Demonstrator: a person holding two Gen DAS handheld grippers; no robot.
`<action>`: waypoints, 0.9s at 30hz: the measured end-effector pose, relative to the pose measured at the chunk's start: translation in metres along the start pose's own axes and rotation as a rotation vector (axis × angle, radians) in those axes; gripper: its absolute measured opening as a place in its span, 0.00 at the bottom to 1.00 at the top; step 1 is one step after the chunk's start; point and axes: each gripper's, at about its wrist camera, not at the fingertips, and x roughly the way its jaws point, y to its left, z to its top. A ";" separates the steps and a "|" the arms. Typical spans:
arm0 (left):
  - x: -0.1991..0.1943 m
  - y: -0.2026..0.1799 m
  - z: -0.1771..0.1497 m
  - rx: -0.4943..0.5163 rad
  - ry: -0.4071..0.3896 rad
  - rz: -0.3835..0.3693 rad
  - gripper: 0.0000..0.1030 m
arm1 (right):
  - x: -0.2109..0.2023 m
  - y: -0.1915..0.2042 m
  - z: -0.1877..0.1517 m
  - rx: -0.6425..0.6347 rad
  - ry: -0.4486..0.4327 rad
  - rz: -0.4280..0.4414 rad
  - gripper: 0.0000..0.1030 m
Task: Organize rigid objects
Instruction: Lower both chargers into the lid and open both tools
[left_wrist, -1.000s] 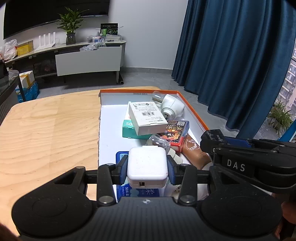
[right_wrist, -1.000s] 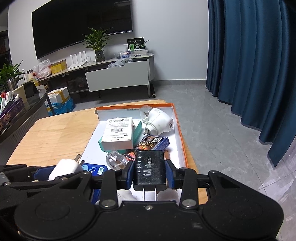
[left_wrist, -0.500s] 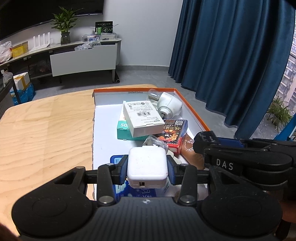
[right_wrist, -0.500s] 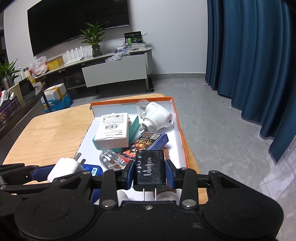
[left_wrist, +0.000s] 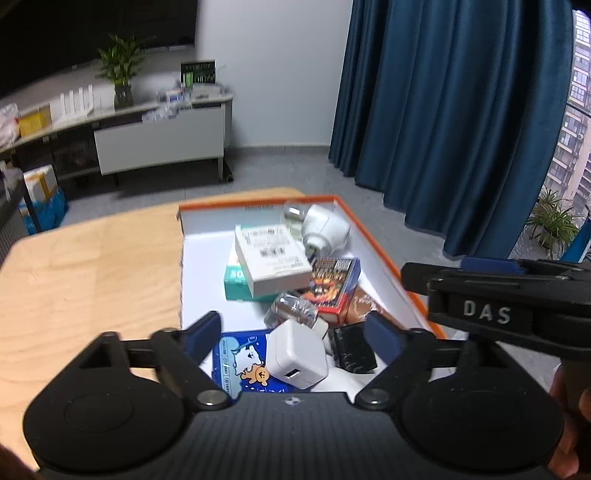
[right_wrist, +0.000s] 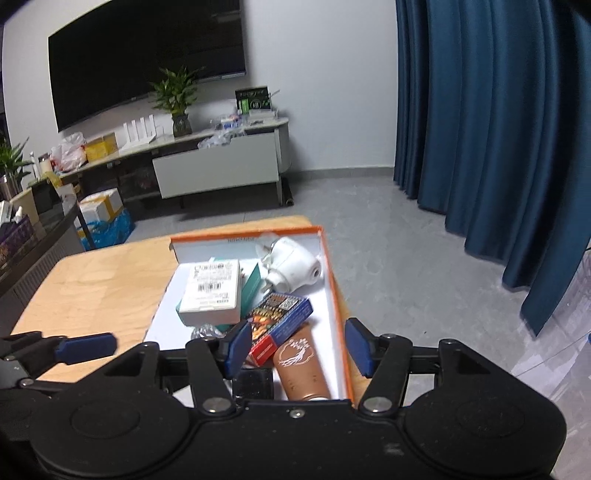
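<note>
An orange-rimmed white box (left_wrist: 384, 258) on the wooden table holds the objects. My left gripper (left_wrist: 293, 332) is open above its near end; the white USB charger (left_wrist: 295, 354) lies loose below it on a blue packet (left_wrist: 240, 362). The black charger (left_wrist: 354, 349) lies beside it, and also shows in the right wrist view (right_wrist: 253, 382). My right gripper (right_wrist: 295, 350) is open and empty above the near right of the box (right_wrist: 338, 295), over a brown tube (right_wrist: 301, 365).
The box also holds a white carton (left_wrist: 271, 258) on a teal box (left_wrist: 234, 277), a white round device (left_wrist: 325, 230), a red-blue pack (left_wrist: 332, 286) and a clear-wrapped item (left_wrist: 291, 308). Wooden table (left_wrist: 92, 277) lies left. Blue curtains stand right.
Both grippers have opened. The white charger dropped from the left gripper and the black charger from the right gripper into the box. Both grippers have lifted and tilted a little.
</note>
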 end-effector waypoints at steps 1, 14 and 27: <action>-0.007 -0.001 0.001 0.004 -0.010 0.013 1.00 | -0.006 -0.002 0.001 0.004 -0.010 0.000 0.69; -0.078 -0.009 -0.025 -0.044 -0.037 0.129 1.00 | -0.073 -0.026 -0.030 -0.019 0.061 0.044 0.78; -0.050 -0.001 -0.052 -0.064 0.088 0.164 1.00 | -0.051 -0.016 -0.074 -0.039 0.205 0.046 0.78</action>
